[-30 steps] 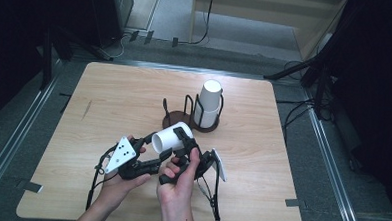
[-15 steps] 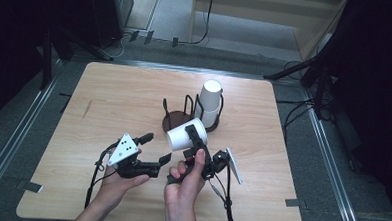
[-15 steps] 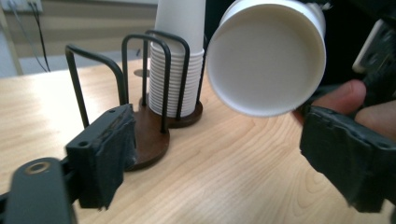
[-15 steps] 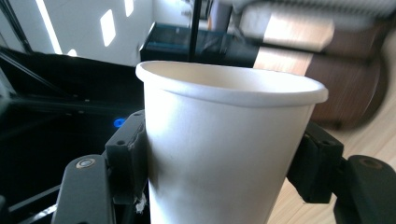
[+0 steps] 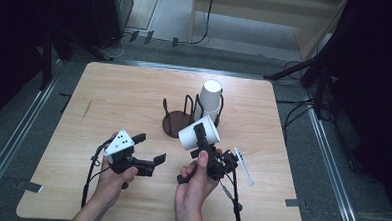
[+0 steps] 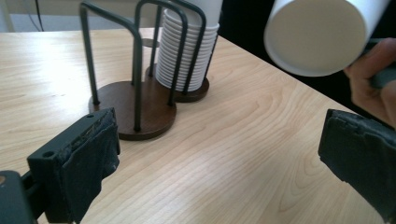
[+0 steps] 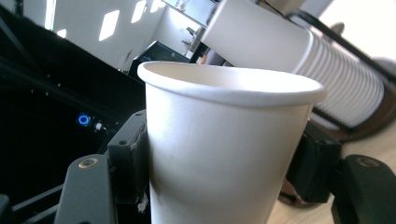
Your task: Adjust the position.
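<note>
Right gripper (image 5: 202, 141) clamps a white paper cup (image 5: 199, 132), tilted above the wooden table (image 5: 134, 98) — left gripper (image 5: 149, 149) gapes, holding nothing.

High view overhead, claw views close (table-level)

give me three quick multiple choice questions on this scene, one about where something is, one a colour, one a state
1. Where is the stack of cups?
A. in the wire holder
B. lying loose on the table
C. in the left gripper

2. What colour is the holder's round base?
A. white
B. dark brown
C. blue

3. What is the state of the left gripper?
A. shut on a cup
C. shut on nothing
B. open, holding nothing

Answers:
1 A: wire loops stand around the stack.
2 B: the base is dark brown against pale wood.
3 B: its fingers stand wide apart in its own view; the single cup is in the right gripper.
</note>
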`<state>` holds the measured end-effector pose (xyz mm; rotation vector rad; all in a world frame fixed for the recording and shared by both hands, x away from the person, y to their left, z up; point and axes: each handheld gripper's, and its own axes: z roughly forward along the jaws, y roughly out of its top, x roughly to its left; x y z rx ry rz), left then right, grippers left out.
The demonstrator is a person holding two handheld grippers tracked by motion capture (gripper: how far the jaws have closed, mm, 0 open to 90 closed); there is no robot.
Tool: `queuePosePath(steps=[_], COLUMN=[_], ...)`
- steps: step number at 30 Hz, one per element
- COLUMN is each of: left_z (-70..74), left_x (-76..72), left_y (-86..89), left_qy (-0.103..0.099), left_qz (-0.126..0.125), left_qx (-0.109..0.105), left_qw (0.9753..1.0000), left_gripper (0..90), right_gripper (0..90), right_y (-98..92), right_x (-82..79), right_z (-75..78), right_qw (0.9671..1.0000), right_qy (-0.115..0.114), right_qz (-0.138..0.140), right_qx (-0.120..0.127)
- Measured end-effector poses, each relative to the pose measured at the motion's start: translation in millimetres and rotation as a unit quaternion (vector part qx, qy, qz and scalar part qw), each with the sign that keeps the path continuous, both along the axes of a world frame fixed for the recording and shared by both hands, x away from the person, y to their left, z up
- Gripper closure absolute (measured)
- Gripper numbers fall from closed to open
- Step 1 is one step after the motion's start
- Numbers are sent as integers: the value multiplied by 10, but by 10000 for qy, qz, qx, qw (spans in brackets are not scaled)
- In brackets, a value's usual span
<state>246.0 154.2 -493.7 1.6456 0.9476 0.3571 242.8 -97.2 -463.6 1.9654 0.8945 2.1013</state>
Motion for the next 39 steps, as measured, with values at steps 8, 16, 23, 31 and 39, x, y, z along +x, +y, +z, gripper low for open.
queuePosePath(steps=[8,16,23,31,39], left_z=[7,36,35,21,-3], left_x=[38,75,106,130,140], left_y=[161,378,573,684,802], left_qy=[-38,-89,-66,0,50], left_qz=[224,496,678,771,922], left_qx=[35,11,-65,-86,-64], left_qw=[9997,9987,9977,9970,9957], left_gripper=[0,0,0,0,0], right_gripper=[329,326,323,320,318], right_y=[-8,-29,-7,-45,-72], right_x=[-6,-14,-8,-3,35], right_z=[92,119,139,174,206], right_qw=[9970,9923,9837,9715,9481], right_qy=[-417,-568,-785,-967,-1185], right_qz=[17,16,193,283,194], right_qx=[-651,-1104,-1609,-2148,-2943])
